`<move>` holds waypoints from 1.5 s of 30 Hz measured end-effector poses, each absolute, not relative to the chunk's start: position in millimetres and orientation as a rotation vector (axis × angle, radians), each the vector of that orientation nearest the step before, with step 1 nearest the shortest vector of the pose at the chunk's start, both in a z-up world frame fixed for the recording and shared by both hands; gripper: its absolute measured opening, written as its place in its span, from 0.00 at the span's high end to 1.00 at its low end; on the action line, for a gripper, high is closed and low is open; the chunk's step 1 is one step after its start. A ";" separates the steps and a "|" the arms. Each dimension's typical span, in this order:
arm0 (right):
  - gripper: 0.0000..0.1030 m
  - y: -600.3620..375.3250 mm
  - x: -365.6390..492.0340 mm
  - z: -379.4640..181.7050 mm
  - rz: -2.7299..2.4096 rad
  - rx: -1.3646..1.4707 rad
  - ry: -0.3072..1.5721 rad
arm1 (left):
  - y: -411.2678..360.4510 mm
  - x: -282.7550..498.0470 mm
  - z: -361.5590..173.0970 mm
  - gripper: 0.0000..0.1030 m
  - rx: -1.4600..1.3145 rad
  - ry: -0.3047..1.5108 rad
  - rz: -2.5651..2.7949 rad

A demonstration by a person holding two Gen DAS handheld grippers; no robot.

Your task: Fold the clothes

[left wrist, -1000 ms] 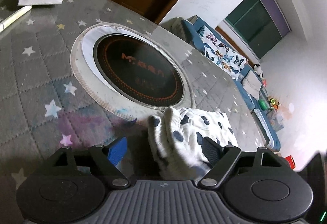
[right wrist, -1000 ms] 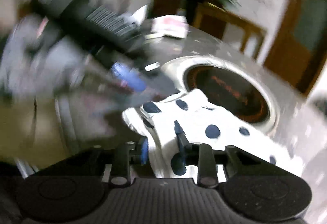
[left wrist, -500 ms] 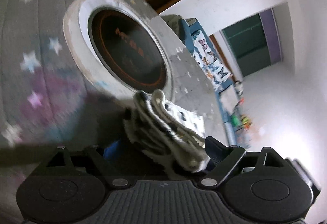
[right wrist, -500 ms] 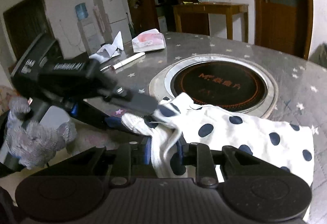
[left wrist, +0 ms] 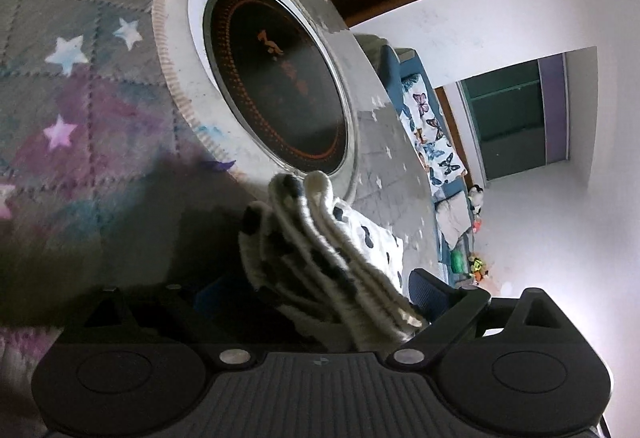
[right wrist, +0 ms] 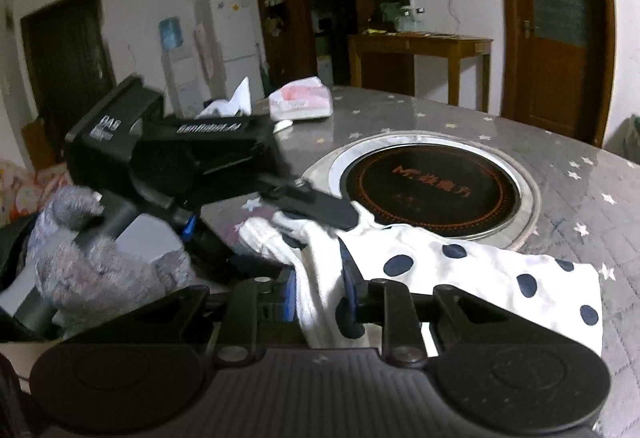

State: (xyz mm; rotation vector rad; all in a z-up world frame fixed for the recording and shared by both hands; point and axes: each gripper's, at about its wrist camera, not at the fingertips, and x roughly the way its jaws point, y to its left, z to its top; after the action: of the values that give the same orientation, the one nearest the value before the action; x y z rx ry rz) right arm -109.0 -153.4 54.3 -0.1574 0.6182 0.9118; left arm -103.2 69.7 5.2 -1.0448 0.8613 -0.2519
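Observation:
A white garment with dark blue dots (right wrist: 460, 262) lies on the grey star-patterned table (right wrist: 580, 198), in front of a round black cooktop (right wrist: 432, 190). My right gripper (right wrist: 320, 290) is shut on the garment's bunched near edge. My left gripper (left wrist: 316, 290) is rolled on its side with the garment's ribbed, gathered edge (left wrist: 320, 246) between its jaws; the fingers stand wide apart around the thick bundle. In the right wrist view the left gripper (right wrist: 316, 204) reaches in from the left and touches the same bunched edge, held by a grey-gloved hand (right wrist: 92, 262).
The inset cooktop (left wrist: 276, 86) has a pale ring around it. A pink tissue pack (right wrist: 300, 104) and crumpled white paper (right wrist: 228, 106) lie at the table's far side. A wooden side table (right wrist: 420, 54), a door and shelves stand behind. A blue sofa (left wrist: 436, 142) stands beyond the table.
My left gripper has rolled and tilted further with the gathered edge in it. The right gripper has kept its hold; the garment has spread flatter beside the cooktop.

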 end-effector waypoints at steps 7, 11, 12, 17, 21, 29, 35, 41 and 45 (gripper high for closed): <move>0.78 -155.4 -114.7 50.3 0.934 -0.159 0.601 | 65.2 -90.5 -3.3 0.23 -1.087 0.870 -0.258; 0.71 -156.6 -117.8 45.4 0.961 -0.187 0.626 | 68.9 -82.7 -13.1 0.57 -1.078 0.897 -0.249; 0.69 -159.0 -116.8 44.5 0.966 -0.175 0.638 | 69.6 -81.2 -16.1 0.63 -1.076 0.904 -0.249; 0.68 -188.6 -100.6 50.4 0.948 -0.058 0.680 | 75.5 -79.4 -22.1 0.71 -1.054 0.913 -0.265; 0.67 -209.4 -78.4 56.8 0.864 -0.020 0.674 | 74.9 -79.7 -20.7 0.71 -1.033 0.907 -0.271; 0.63 -241.9 -51.1 49.5 0.965 0.200 0.728 | 75.3 -78.3 -21.2 0.71 -1.043 0.905 -0.278; 0.62 -263.9 -30.1 50.9 0.881 0.308 0.708 | 76.0 -76.5 -20.2 0.71 -1.021 0.913 -0.299; 0.62 -248.0 -10.5 32.3 0.677 0.042 0.725 | 75.5 -75.5 -20.4 0.71 -1.000 0.912 -0.306; 0.65 -252.4 4.9 15.7 0.545 -0.034 0.721 | 76.9 -76.0 -20.7 0.72 -0.994 0.914 -0.310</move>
State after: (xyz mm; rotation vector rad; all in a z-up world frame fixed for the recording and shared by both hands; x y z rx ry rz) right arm 4.9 -252.4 15.7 -0.0336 0.7210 0.5449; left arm -76.0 76.9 -20.7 -0.9935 0.9145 -0.3104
